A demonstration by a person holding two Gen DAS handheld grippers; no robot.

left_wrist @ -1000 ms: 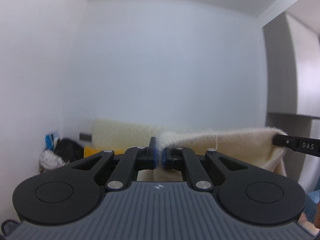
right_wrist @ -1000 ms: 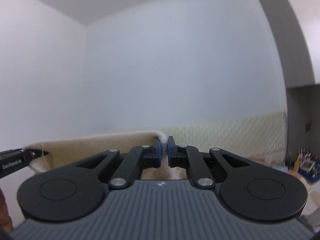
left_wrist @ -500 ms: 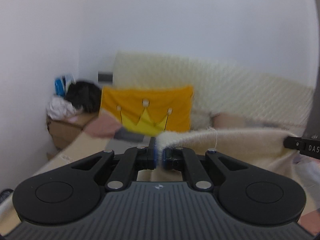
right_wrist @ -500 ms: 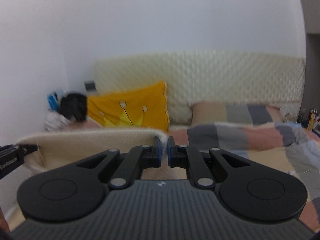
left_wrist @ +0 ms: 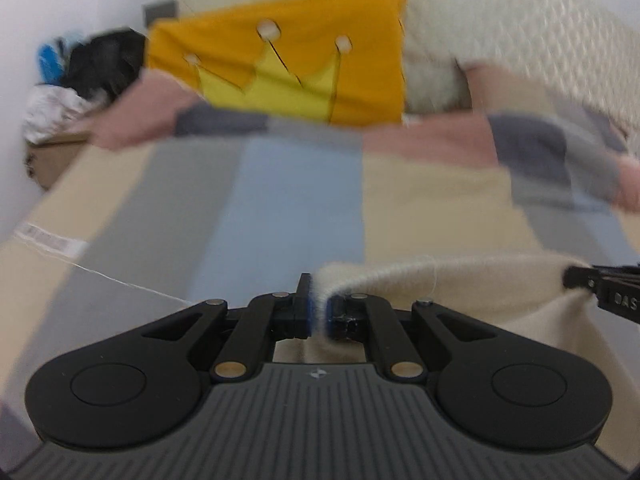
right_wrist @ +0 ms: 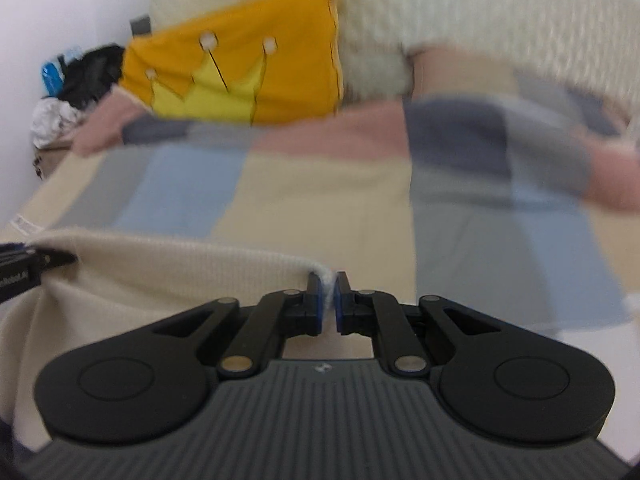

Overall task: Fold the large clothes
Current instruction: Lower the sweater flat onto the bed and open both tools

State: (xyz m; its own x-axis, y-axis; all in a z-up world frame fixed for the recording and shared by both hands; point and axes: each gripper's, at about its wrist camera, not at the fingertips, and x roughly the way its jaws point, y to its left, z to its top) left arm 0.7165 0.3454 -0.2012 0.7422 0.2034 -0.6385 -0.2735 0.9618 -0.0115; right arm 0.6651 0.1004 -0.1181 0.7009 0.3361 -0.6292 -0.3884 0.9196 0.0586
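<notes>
A cream knitted garment (left_wrist: 472, 292) hangs stretched between my two grippers above the bed. My left gripper (left_wrist: 318, 308) is shut on one top corner of it. My right gripper (right_wrist: 328, 300) is shut on the other top corner of the garment (right_wrist: 168, 268). The right gripper's tip shows at the right edge of the left wrist view (left_wrist: 600, 290), and the left gripper's tip at the left edge of the right wrist view (right_wrist: 28, 266). The lower part of the garment is hidden below the grippers.
A bed with a patchwork cover (left_wrist: 288, 200) in blue, grey and beige lies ahead. A yellow crown pillow (left_wrist: 288, 64) leans on the quilted cream headboard (right_wrist: 460, 8). A box with dark and white clothes (left_wrist: 80, 80) stands by the left wall.
Both grippers have tipped down and forward with the garment: a second ago they faced the wall, now they look down onto the bed cover, closer to it.
</notes>
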